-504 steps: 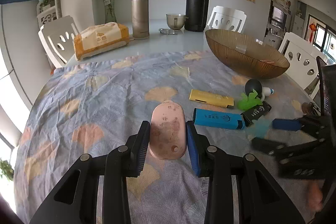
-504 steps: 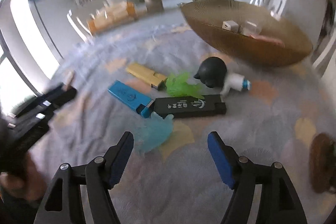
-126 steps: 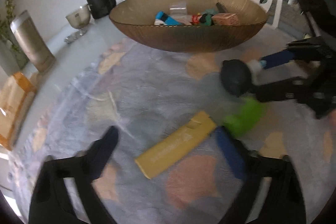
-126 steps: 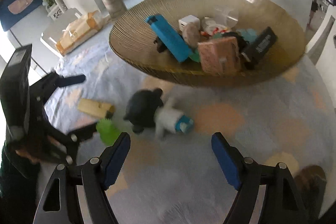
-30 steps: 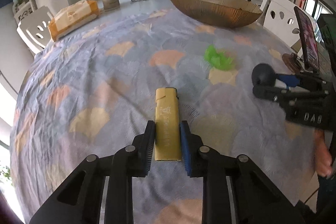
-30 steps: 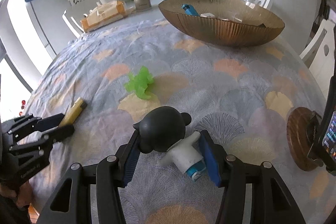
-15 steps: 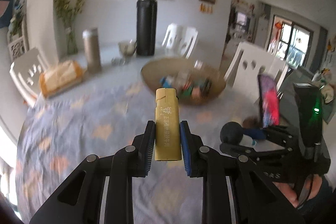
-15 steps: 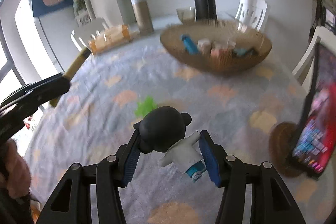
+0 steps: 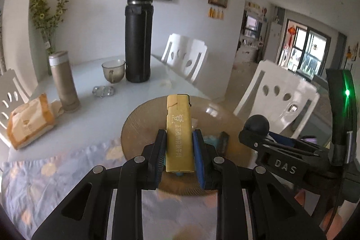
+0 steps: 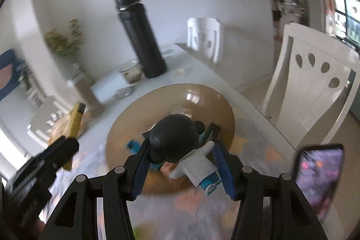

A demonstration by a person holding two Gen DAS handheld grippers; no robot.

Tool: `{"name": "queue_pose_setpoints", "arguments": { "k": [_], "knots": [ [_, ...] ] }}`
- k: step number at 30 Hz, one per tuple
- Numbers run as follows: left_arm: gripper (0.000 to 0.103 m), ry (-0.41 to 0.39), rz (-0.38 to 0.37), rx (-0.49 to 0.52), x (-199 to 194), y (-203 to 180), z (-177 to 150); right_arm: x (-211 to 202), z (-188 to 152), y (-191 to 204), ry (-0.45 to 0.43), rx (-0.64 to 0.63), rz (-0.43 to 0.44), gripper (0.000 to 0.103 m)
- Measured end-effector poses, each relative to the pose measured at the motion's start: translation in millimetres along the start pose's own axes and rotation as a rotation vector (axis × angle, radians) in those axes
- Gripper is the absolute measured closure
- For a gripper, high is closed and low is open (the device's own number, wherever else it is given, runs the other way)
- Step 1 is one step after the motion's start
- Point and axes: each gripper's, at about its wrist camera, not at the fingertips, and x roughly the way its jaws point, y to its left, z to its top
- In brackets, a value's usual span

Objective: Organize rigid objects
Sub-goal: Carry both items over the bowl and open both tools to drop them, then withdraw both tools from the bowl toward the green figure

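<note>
Two hand-held grippers are both carrying something above the brown bowl (image 9: pixel 144 118). Nearest to me, my left hand-held gripper (image 9: pixel 179 155) is clamping its blue pads on the long sides of a yellow lighter (image 9: pixel 179 134), which is standing up between them with its cap end pointing away from me, over the bowl's near half. To its right, my right hand-held gripper (image 10: pixel 180 163) is squeezing a toy figure (image 10: pixel 177 141) with a round black head and a white body; the figure is lying tilted in the jaws, head forward, feet with a blue base toward me, and it is hanging over the bowl's middle. Below them the bowl is sitting partly on the patterned cloth (image 9: pixel 45 174) and is holding several small things, mostly hidden by what I am carrying. Beyond the bowl on the pale tabletop (image 9: pixel 94 109) are standing a tall black flask (image 9: pixel 138 37), a glass cup (image 9: pixel 113 70) just beside it, a beige tumbler (image 9: pixel 64 82) and a wrapped packet (image 9: pixel 29 120) at the left edge. Farthest off, white chairs (image 9: pixel 184 55) are ringing the tabletop.
</note>
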Motion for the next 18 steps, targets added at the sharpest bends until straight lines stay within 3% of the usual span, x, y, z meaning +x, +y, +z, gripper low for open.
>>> {"name": "queue_pose_setpoints", "arguments": {
  "k": [5,6,8,14,16,18],
  "knots": [
    [0.078,0.027,-0.005,0.000,25.0,2.1,-9.8,36.2,5.5,-5.1,0.051,0.040,0.006,0.048],
    [0.065,0.033,-0.005,-0.005,26.5,3.1,-10.9,37.5,5.6,-5.1,0.052,0.042,0.024,0.038],
    [0.061,0.036,-0.002,-0.016,22.9,5.9,-14.2,37.5,6.1,-9.0,0.052,0.045,0.047,0.025],
    [0.053,0.043,-0.007,-0.073,-9.8,18.9,-23.9,-8.6,-10.1,5.7,-0.008,-0.043,0.083,0.018],
    [0.040,0.018,0.012,-0.095,-33.5,22.0,-32.1,-28.8,-20.5,19.2,-0.020,-0.110,0.116,0.017],
    [0.036,-0.014,0.034,-0.097,-56.9,25.3,-43.9,-49.1,-34.4,32.9,-0.038,-0.187,0.141,0.016]
  ]
}}
